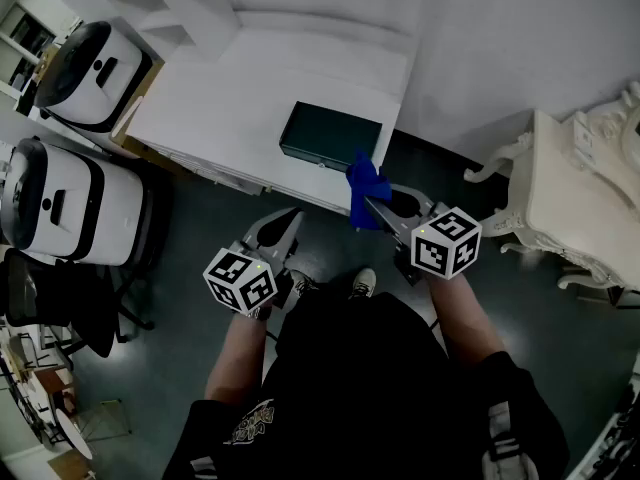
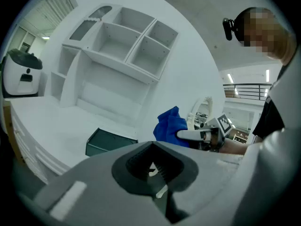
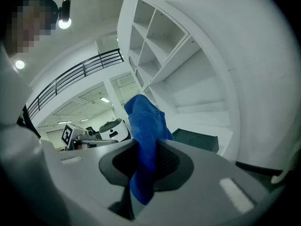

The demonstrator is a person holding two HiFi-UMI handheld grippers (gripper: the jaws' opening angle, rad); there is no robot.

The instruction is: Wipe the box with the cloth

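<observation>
A dark green box (image 1: 330, 135) lies flat near the front edge of the white table (image 1: 220, 98); it also shows in the left gripper view as the box (image 2: 109, 142) and in the right gripper view as the box (image 3: 197, 140). My right gripper (image 1: 372, 205) is shut on a blue cloth (image 1: 365, 190), held just in front of the box's right end, off the table edge. The cloth (image 3: 143, 135) sticks up between the right gripper's (image 3: 146, 166) jaws. My left gripper (image 1: 281, 226) hangs lower left, in front of the table, shut on nothing; it (image 2: 153, 166) sees the cloth (image 2: 171, 126) to its right.
Two white machines (image 1: 85, 73) (image 1: 55, 203) stand left of the table. An ornate white side table (image 1: 570, 198) is at the right. White shelving (image 2: 127, 46) rises behind the tabletop. A black chair (image 1: 60, 308) stands at lower left on the dark floor.
</observation>
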